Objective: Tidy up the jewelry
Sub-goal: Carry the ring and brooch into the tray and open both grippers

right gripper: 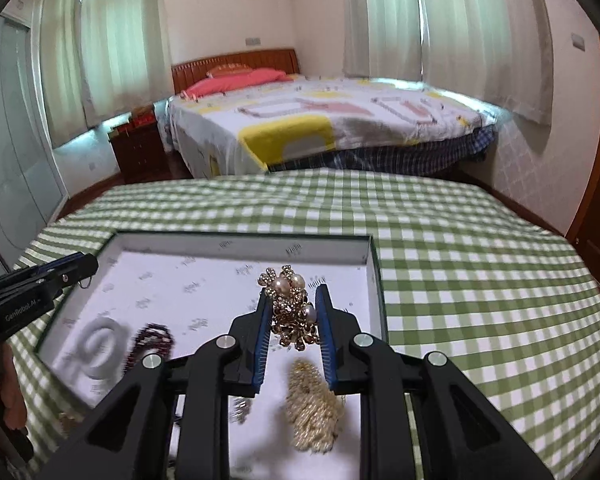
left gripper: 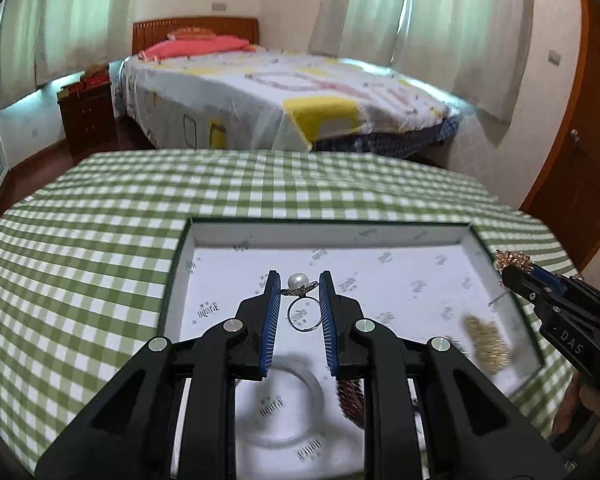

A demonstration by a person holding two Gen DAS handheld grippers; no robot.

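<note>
My left gripper [left gripper: 299, 286] is shut on a pearl ring [left gripper: 299, 283]; its silver band hangs between the blue pads above the white tray [left gripper: 380, 232]. In the right wrist view my right gripper [right gripper: 294, 300] is shut on a gold brooch with pearls [right gripper: 290, 304], held over the tray [right gripper: 240, 238] near its right wall. The right gripper [left gripper: 514, 274] also shows at the right edge of the left wrist view, the brooch [left gripper: 512, 258] at its tip. On the tray floor lie a gold chain pile [right gripper: 314, 408], a dark red beaded bracelet [right gripper: 152, 340] and a pale bangle [right gripper: 100, 344].
The tray sits on a table with a green checked cloth [right gripper: 460, 260]. Beyond the table's far edge are a bed [right gripper: 320, 120], a dark wooden nightstand [left gripper: 86, 116] and curtained windows. A hand [right gripper: 4, 392] shows at the left edge, holding the left gripper [right gripper: 86, 266].
</note>
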